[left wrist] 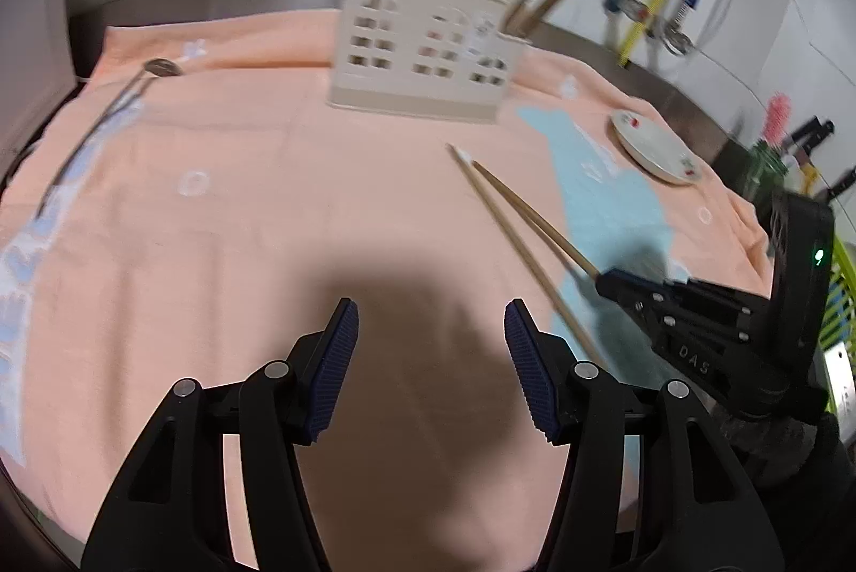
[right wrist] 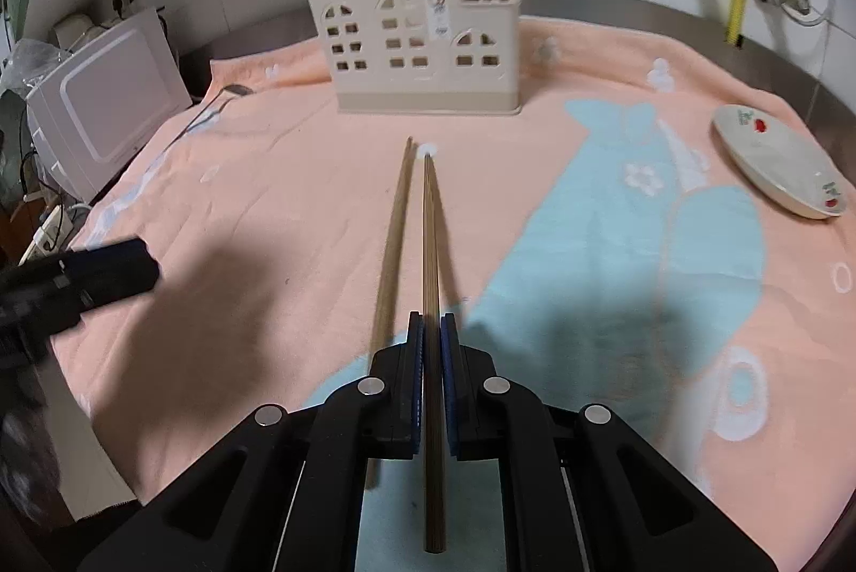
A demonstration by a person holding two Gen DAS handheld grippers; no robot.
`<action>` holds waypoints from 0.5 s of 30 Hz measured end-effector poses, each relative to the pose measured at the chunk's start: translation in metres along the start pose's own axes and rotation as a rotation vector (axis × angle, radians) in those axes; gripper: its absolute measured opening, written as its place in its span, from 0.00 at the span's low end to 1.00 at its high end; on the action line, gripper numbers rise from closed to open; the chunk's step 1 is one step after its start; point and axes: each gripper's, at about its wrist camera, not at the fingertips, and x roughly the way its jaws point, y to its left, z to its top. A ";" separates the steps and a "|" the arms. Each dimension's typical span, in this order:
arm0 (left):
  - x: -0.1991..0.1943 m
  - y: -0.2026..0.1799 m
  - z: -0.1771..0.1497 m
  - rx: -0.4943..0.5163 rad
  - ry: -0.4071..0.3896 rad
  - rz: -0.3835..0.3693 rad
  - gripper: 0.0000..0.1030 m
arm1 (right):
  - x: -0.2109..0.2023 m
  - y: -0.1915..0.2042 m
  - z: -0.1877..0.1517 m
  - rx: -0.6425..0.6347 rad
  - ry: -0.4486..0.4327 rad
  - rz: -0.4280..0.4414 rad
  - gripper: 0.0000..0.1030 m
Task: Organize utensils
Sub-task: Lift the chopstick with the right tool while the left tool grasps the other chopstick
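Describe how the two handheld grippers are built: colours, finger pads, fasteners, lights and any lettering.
Both are matte black plastic linkages with round silver pins. The left gripper carries ribbed dark-blue pads. The right gripper has matching blue pads; the left wrist view shows raised "DAS" lettering and a small green light on its body.

Two long brown wooden chopsticks point toward the holder. One chopstick (right wrist: 430, 261) is raised, clamped near its rear end; the other chopstick (right wrist: 393, 240) lies flat on the peach towel just left of it. The cream plastic utensil holder (right wrist: 422, 53) stands upright behind, several chopsticks upright in its compartments. A metal spoon (right wrist: 214, 112) lies far left.
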 end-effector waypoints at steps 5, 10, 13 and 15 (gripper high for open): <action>0.012 -0.031 -0.007 0.022 0.017 -0.021 0.55 | -0.019 -0.015 -0.003 0.029 -0.028 0.006 0.06; 0.029 -0.059 -0.012 0.032 0.051 -0.036 0.53 | -0.031 -0.027 -0.007 0.043 -0.044 0.009 0.06; 0.037 -0.069 -0.014 0.016 0.064 -0.045 0.44 | -0.038 -0.033 -0.010 0.044 -0.057 0.003 0.06; 0.043 -0.073 -0.013 0.008 0.075 -0.040 0.40 | -0.042 -0.039 -0.011 0.054 -0.065 0.007 0.06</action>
